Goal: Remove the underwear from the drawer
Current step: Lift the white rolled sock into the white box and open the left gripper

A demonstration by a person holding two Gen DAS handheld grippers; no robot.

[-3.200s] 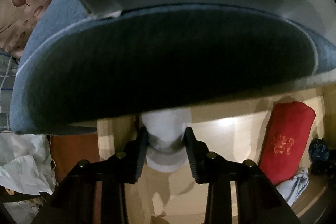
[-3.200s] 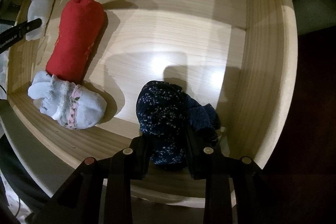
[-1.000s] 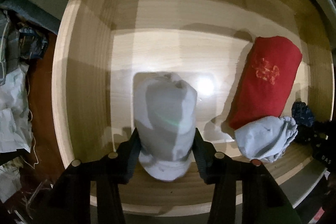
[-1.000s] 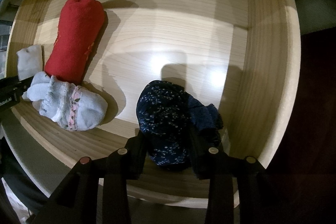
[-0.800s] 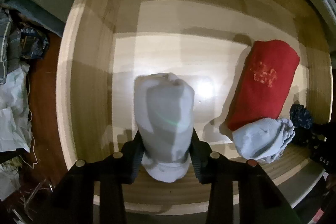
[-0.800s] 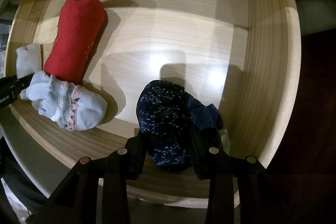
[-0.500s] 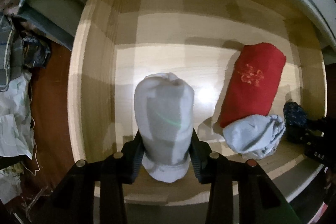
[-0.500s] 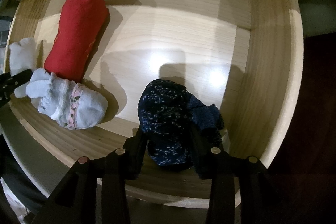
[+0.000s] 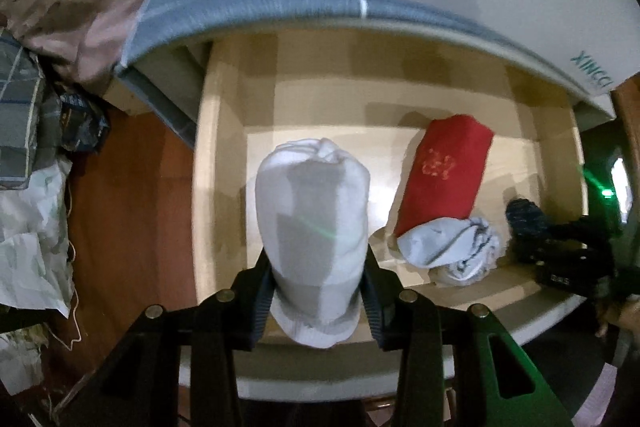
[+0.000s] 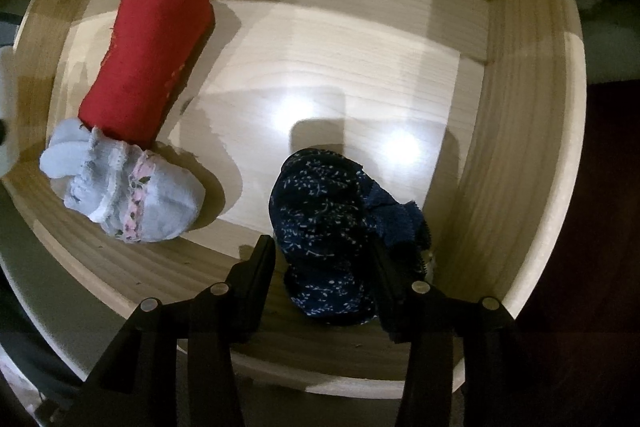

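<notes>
Left claw [image 9: 318,291] clamps white roll [image 9: 312,219], lifting it clear of drawer [image 9: 224,131]. Right claw [image 10: 324,279] has just been opening, navy roll [image 10: 324,227] loose between, drawer's 5 o'clock; red roll [image 10: 152,55] at 10.

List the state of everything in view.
Drawer, open.
White roll, clamped in left gripper.
Navy bundle, in drawer, loose between right gripper jaws that have just been opening.
Red roll, lying in drawer.
Pale blue bundle, touching red roll's end.
</notes>
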